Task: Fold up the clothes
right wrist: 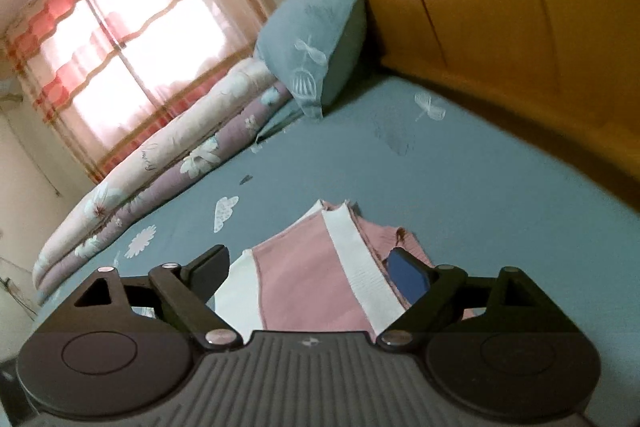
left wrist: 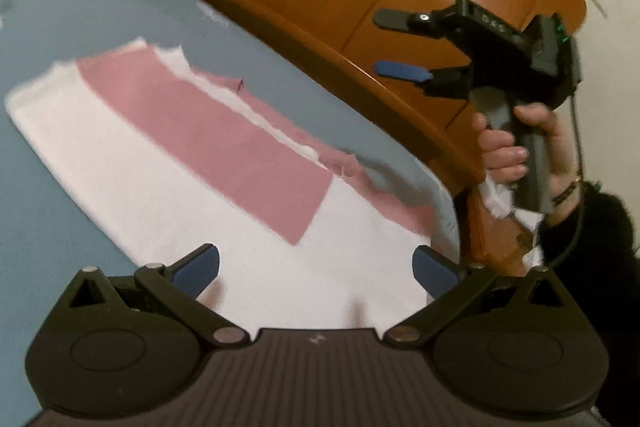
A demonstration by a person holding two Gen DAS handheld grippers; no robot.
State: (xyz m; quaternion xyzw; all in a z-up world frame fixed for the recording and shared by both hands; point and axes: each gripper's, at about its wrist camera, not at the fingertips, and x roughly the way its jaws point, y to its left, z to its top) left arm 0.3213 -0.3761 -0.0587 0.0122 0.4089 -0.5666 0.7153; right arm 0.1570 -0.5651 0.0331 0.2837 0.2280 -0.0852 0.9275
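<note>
Both grippers, left (left wrist: 316, 267) and right (right wrist: 312, 271), spread, empty; pink-white sweater (left wrist: 224, 155) below looks soft, light — we'd pinch hem edge.

Bed: we see a blue-grey sheet (right wrist: 460, 187) with pale printed motifs, backed by a wooden headboard (right wrist: 500, 7).
Garment: we find a pink and white garment (left wrist: 168, 147) lying flat on the sheet, just ahead of both grippers.
Pillow: we note a blue-grey pillow (right wrist: 316, 43) propped against the headboard, well ahead of the right gripper.
Quilt: we see a folded floral quilt (right wrist: 160, 163) ahead to its left.
</note>
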